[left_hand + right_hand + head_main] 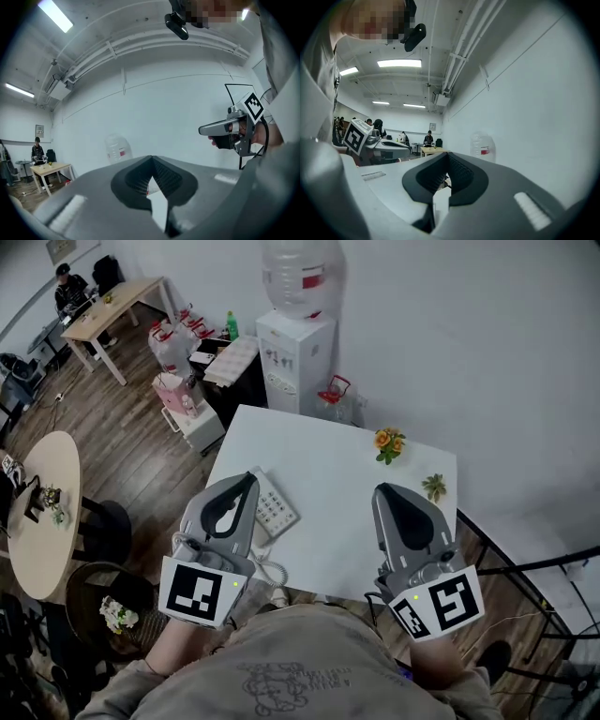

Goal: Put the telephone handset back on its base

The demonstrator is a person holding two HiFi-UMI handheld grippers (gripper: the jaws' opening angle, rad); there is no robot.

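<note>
While both hand-held grippers hover over the white rectangular table (347,512) in the head view, the white push-button telephone (275,507) sits at its near left edge with the handset hidden under the left gripper (251,476), so reseating looks unconfirmed; a large clear water bottle (298,273) tops the white dispenser (295,357), contents indiscernible. Left gripper view: jaws pressed together, empty. Right gripper view: right gripper (446,154) likewise closed on nothing.

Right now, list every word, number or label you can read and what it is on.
Nothing reads clearly.
Telephone keys: too small.
Water bottle red label: blurred.
Water dispenser front print: too small.
Shirt print: unreadable.
Cubes on the left gripper and right gripper: square patterns, no letters.
</note>
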